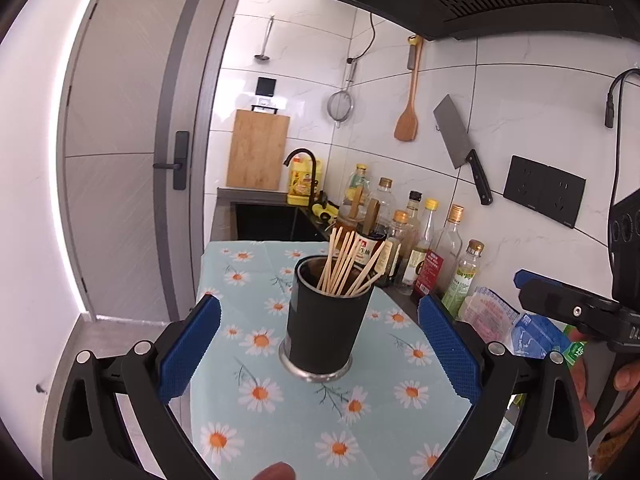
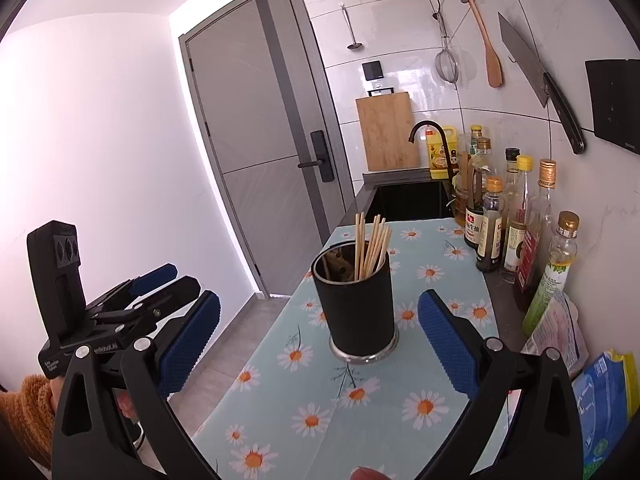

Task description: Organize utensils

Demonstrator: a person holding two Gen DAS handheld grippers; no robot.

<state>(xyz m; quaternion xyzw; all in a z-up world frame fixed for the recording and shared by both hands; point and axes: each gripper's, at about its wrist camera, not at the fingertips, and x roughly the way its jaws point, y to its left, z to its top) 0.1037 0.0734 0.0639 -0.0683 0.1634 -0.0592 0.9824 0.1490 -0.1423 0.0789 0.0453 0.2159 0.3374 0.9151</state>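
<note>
Two grippers, both gaping wide, nothing between the blue pads of either. Left gripper (image 1: pixel 319 344) framing the black holder (image 1: pixel 322 320) at centre frame in its own view; right gripper (image 2: pixel 319 340) framing the same holder (image 2: pixel 356 304) in its view, a little right of centre. Holder upright on the daisy-print cloth (image 1: pixel 256 392), long axis vertical, steel foot ring resting flat on the fabric. Bundle of chopsticks (image 1: pixel 346 266) already standing inside, tips fanning out toward the upper right of the left view, and near vertical toward top centre in the right view (image 2: pixel 372 248). No loose utensil visible on the cloth in either view.

Holder ahead of both sets of pads, apart from them, touched by neither. About equally near to each gripper by the look of it; hard to call one closer. Left gripper also visible at lower left of the right view, right gripper at the right edge of the left view, so flanking the holder from either side.

Probably sorted already, judging by the sticks gathered in the holder. Any further move likely a reach straight forward, pads to close across the round wall rather than along the tall axis. Risk: nudging the top-heavy bundle, or tipping the holder toward the bottles (image 2: pixel 520 232) at right.
</note>
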